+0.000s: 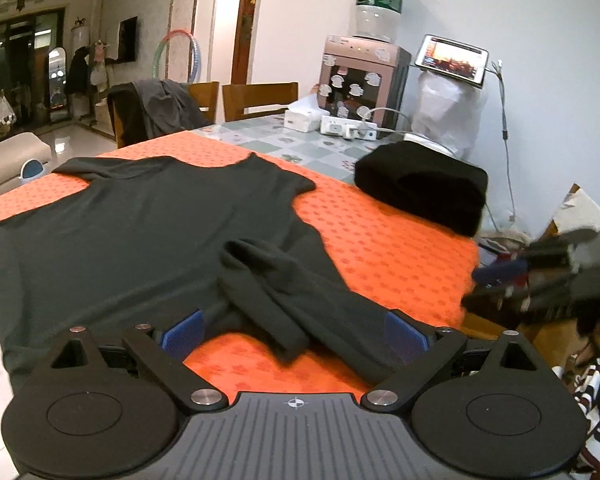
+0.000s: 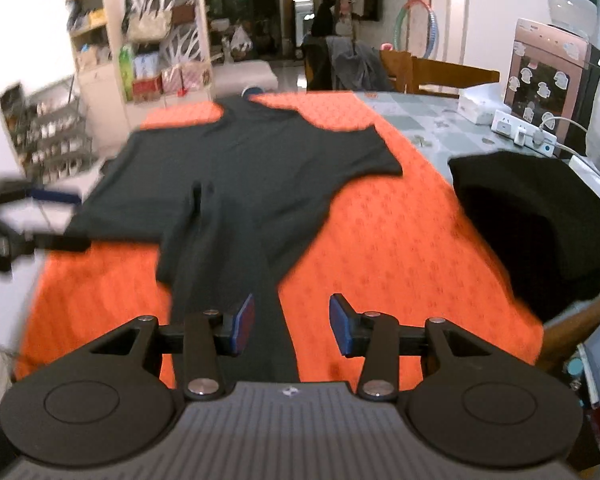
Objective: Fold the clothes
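On the orange patterned tablecloth (image 1: 380, 240) a dark grey long-sleeved shirt (image 1: 140, 220) lies spread flat, neckline toward the far end, one sleeve doubled back across its near hem so the cuff rests on the cloth. The shirt's left side reaches the table's left edge in the left wrist view and hangs slightly over it; on its right a broad band of bare orange runs to the cloth's edge. One folded stack of black clothing (image 1: 424, 188) sits at the far right corner, well apart from the shirt, half on the cloth and half on the pale checked table cover (image 1: 292, 144).

The left gripper (image 1: 296, 334) has its blue-padded fingers (image 1: 182, 334) spread wide, straddling the folded sleeve and holding nothing. The right gripper (image 2: 292, 328) is parted more narrowly (about half its travel), also empty, its left pad over the sleeve strip that trails to the near edge.

Two wooden chairs (image 1: 260, 98) stand beyond the far edge, beside a third draped in grey clothes; one white power strip (image 1: 348, 126) lies near a water dispenser (image 1: 360, 80).
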`<state>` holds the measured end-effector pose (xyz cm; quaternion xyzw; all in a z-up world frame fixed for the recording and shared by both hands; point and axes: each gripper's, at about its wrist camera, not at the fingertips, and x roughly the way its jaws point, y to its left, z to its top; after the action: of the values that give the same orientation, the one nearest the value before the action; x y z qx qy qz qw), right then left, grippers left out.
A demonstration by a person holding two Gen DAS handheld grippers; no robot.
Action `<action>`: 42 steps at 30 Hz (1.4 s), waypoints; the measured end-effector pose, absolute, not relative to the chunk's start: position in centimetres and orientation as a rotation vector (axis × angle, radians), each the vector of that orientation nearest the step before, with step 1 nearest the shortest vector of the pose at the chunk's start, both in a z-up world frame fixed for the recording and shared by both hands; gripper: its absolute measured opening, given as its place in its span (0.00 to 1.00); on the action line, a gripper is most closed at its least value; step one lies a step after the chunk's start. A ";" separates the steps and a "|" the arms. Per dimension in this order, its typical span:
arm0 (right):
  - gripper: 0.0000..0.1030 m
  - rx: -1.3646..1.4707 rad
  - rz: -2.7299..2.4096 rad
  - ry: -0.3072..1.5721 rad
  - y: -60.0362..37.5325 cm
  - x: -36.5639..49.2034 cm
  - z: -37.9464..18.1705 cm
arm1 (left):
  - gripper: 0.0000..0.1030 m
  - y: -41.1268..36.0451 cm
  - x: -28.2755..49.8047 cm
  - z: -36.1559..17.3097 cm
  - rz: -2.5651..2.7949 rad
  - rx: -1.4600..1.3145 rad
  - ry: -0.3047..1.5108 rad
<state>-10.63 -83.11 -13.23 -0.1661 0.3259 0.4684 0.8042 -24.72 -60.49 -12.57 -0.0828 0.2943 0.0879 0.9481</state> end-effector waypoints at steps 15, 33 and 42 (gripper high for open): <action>0.46 -0.469 1.017 0.684 -84.8 -11.6 -19.3 | 0.94 -66.8 -23.4 -15.8 0.125 -0.142 0.685; 0.03 -0.410 1.091 0.707 -81.7 -12.3 -15.8 | 0.78 -72.5 -22.5 -17.1 0.204 -0.039 0.699; 0.04 -0.358 1.076 0.729 -81.5 -13.1 -13.9 | 0.78 -73.7 -20.9 -18.5 0.397 -0.023 0.665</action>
<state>-13.15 -81.54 -13.93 -0.1656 0.3376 0.4981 0.7814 -20.86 -73.74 -18.47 -0.0110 0.3241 0.1935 0.9260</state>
